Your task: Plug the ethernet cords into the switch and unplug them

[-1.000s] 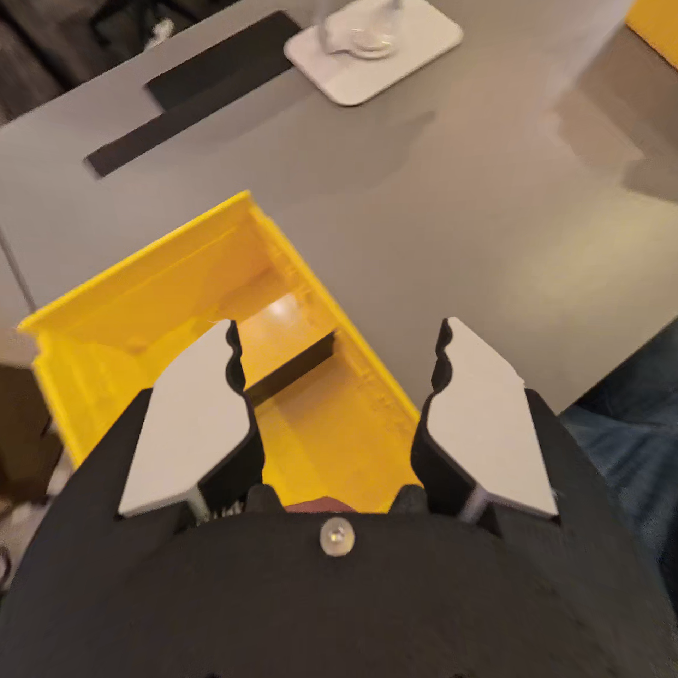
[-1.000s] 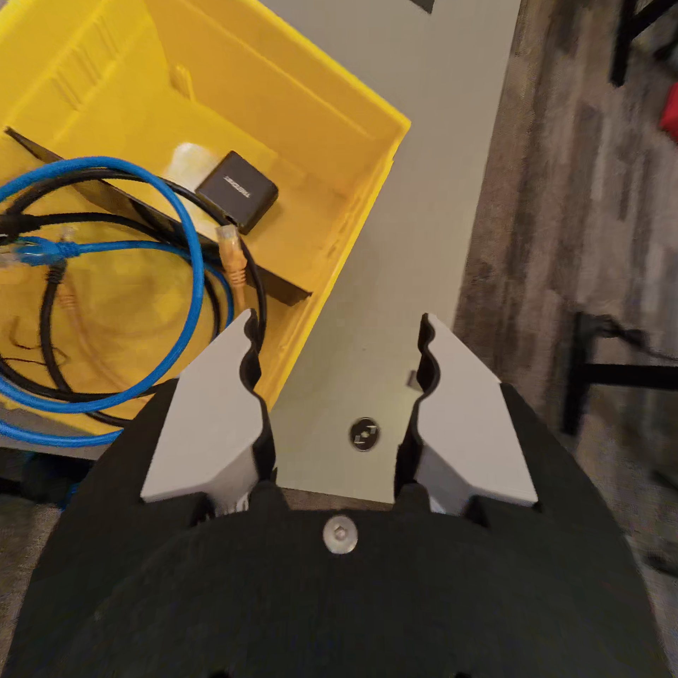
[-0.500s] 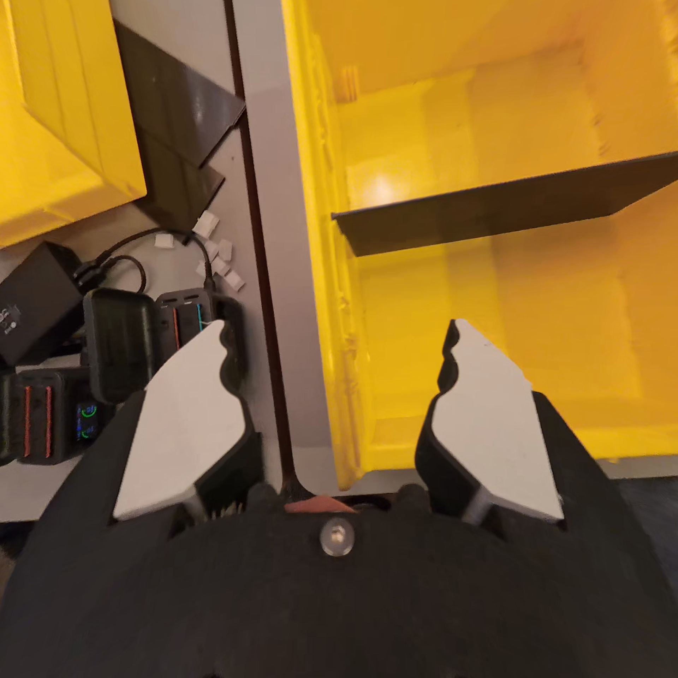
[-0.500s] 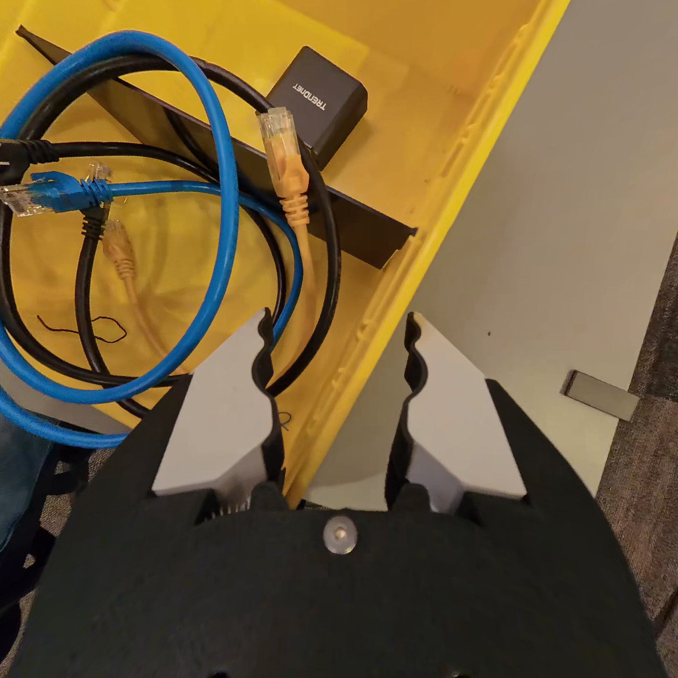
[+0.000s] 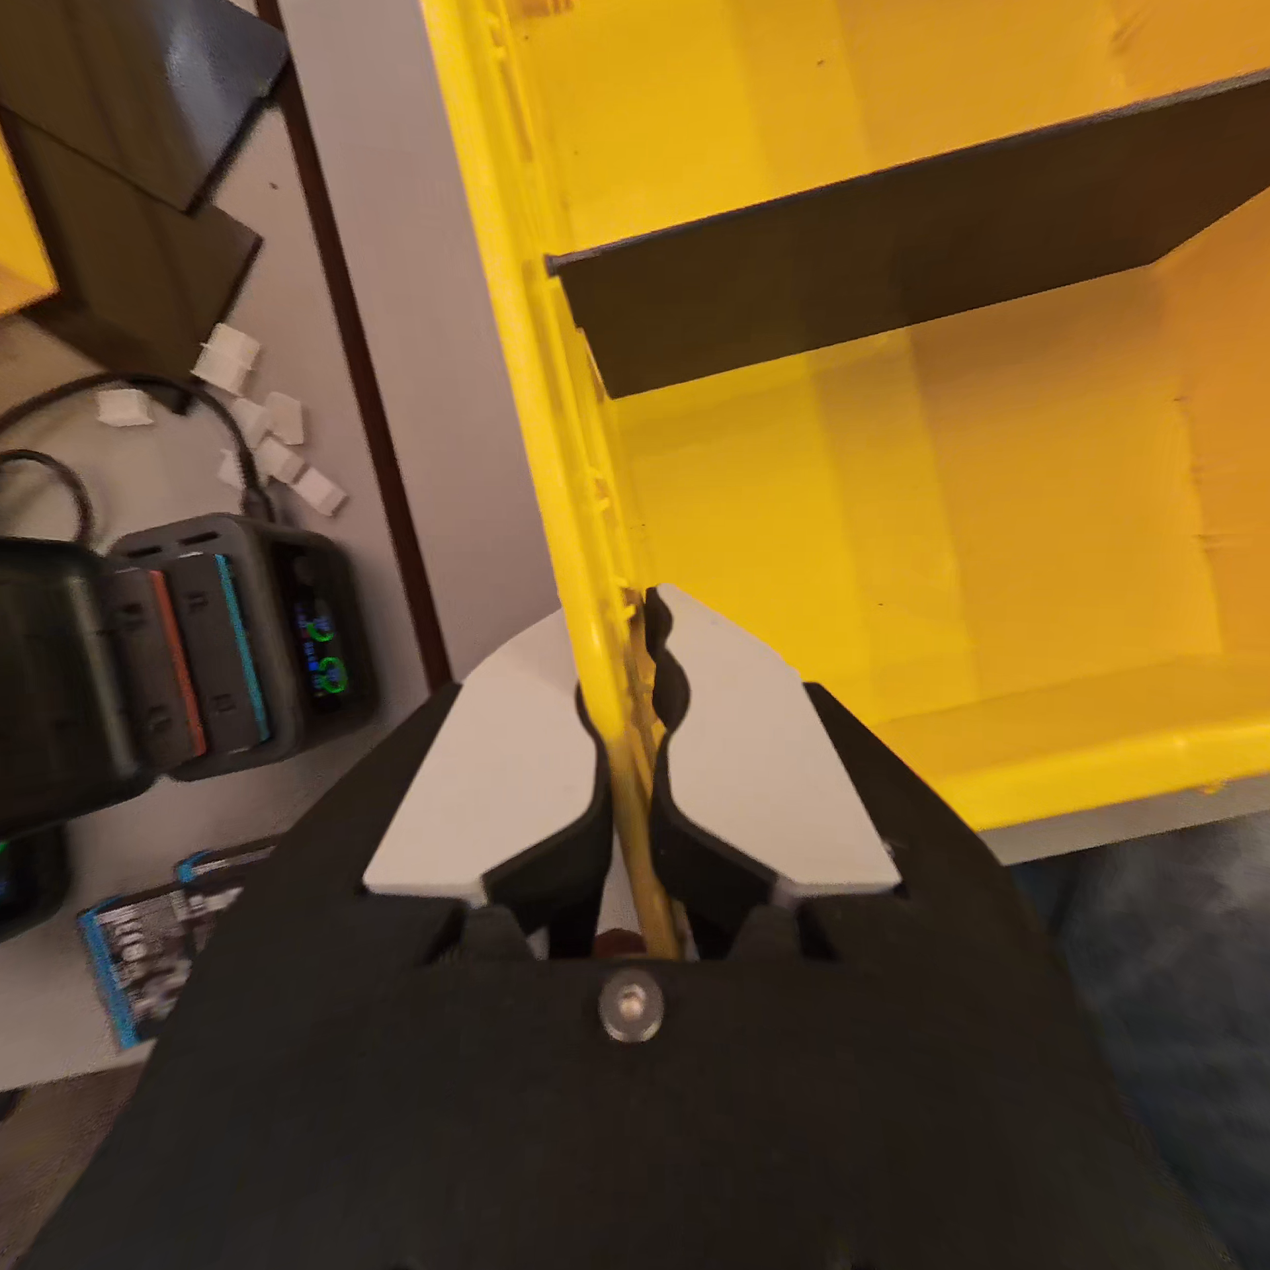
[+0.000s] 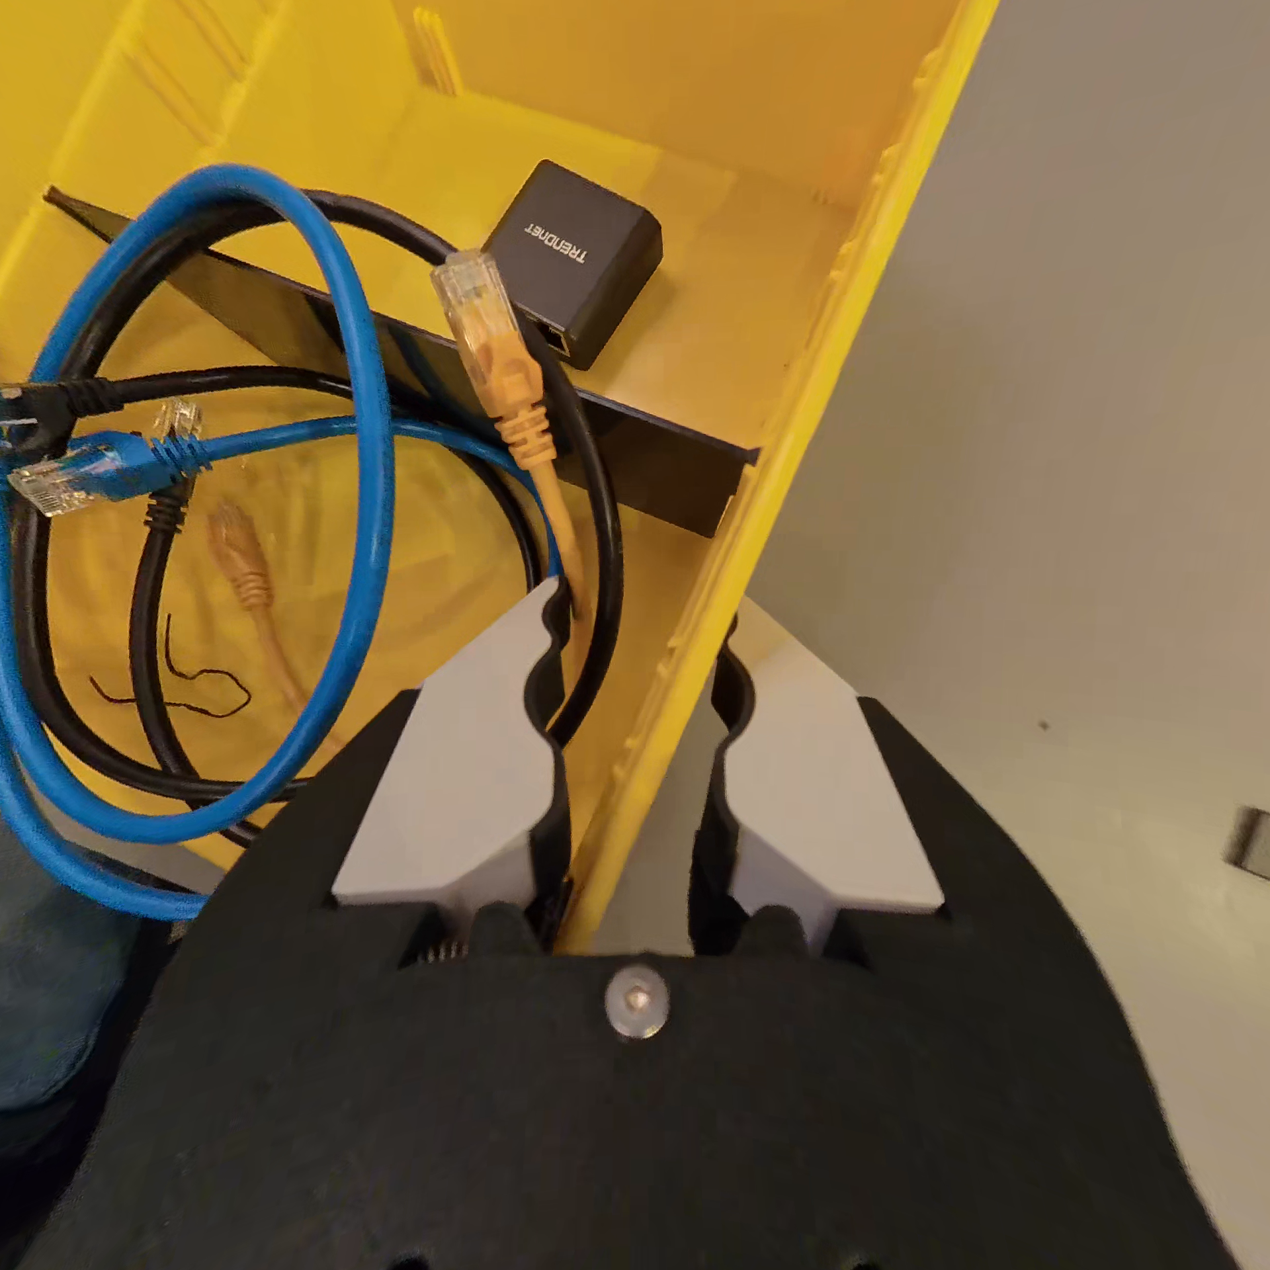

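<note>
In the right wrist view a yellow bin (image 6: 811, 385) holds a small black switch (image 6: 570, 254) beyond a black divider (image 6: 653, 447). Coiled blue (image 6: 357, 481), black (image 6: 605, 550) and orange cords lie in the near part. One orange plug (image 6: 495, 343) sticks up over the divider. My right gripper (image 6: 642, 605) straddles the bin's right wall, jaws narrow but apart from it. In the left wrist view my left gripper (image 5: 615, 611) is shut on the left wall (image 5: 550, 412) of a yellow bin whose visible compartments are empty. I cannot tell if it is the same bin.
Left of the empty bin, dark battery chargers (image 5: 234, 646), small white pieces (image 5: 275, 440), black plates (image 5: 137, 206) and a blue packet (image 5: 151, 948) lie on the grey table (image 5: 385, 275). Bare table (image 6: 1031, 412) with a small metal piece (image 6: 1247, 842) lies right of the cord bin. My hands' fingertips stand some 90 cm from each other. The left tips stand about 20 cm off the blue packet (image 5: 151, 948).
My left gripper moved over the bin's left wall and shut on it. My right gripper moved in over the right wall and its jaws narrowed.
</note>
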A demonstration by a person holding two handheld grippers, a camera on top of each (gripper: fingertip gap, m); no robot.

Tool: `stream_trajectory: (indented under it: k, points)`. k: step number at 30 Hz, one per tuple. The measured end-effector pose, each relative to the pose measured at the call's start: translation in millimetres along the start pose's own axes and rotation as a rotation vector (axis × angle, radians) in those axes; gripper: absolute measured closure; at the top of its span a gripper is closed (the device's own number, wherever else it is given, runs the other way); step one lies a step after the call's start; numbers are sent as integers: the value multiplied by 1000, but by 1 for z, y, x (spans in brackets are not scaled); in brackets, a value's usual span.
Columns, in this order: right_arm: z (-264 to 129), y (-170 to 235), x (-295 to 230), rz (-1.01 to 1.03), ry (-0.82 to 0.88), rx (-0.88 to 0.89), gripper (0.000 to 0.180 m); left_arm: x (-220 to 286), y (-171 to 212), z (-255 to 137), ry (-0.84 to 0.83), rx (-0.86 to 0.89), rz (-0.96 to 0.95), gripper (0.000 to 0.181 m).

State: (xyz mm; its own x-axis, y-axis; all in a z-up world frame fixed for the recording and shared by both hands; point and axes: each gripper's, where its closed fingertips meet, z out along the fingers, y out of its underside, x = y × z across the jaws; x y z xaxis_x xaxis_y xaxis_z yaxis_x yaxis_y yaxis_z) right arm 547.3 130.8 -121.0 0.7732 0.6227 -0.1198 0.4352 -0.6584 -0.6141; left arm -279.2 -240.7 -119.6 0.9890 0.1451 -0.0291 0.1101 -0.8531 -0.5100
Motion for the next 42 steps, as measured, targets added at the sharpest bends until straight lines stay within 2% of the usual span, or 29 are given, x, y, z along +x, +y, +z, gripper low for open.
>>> stream_trajectory:
  k: [2, 8, 12, 17, 31, 42]
  points:
    - [6, -5, -13, -11, -10, -2, 143, 2, -1, 0, 4, 18, -6, 175]
    - [30, -26, -65, 0, -42, 2, 141, 7, -8, -8, 6, 86, -25, 176]
    - [47, -42, -116, 3, -124, 19, 127, 8, -20, -25, -22, 158, -11, 177]
    - [71, -62, -180, -26, -213, 24, 120, 3, -28, -49, -42, 243, -25, 177]
    - [134, -109, -429, -109, -481, 90, 77, -29, -36, -125, -43, 467, -138, 177]
    - [159, -134, -618, -63, -744, 138, 45, -54, -31, -190, -104, 567, -164, 177]
